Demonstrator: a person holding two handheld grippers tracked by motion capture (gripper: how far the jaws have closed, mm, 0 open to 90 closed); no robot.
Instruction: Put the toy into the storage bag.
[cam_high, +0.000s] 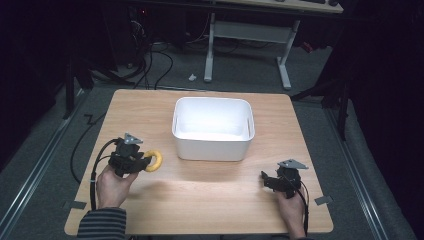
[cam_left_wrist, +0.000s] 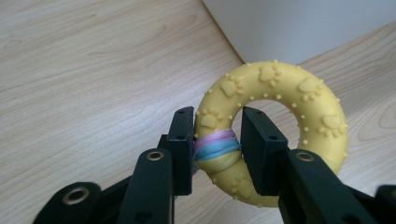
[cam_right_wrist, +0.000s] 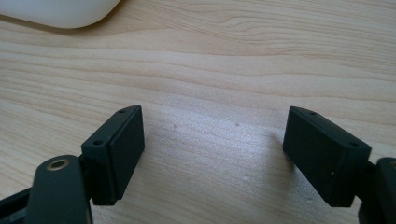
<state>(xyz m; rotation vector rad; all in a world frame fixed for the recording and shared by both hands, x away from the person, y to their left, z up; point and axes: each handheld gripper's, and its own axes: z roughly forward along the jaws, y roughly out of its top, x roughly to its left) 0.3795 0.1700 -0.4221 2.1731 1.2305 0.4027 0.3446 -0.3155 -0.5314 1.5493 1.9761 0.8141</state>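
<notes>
The left gripper (cam_left_wrist: 217, 140) clamps the yellow paw-print rubber ring (cam_left_wrist: 275, 126) on one narrow banded section — it may pivot and slip short of the white plastic bin (cam_high: 213, 129) — while the right gripper (cam_right_wrist: 233, 154) gapes, holding nothing.

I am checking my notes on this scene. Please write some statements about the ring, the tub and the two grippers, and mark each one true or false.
1. The left gripper is shut on the yellow ring. True.
2. The yellow ring lies inside the white tub. False: it is outside the tub, at its left, held in the jaws.
3. The right gripper is open and holds nothing. True.
4. The jaws grip the ring at its pink and blue band. True.
5. The white tub stands on the floor. False: it stands on the wooden table.
</notes>
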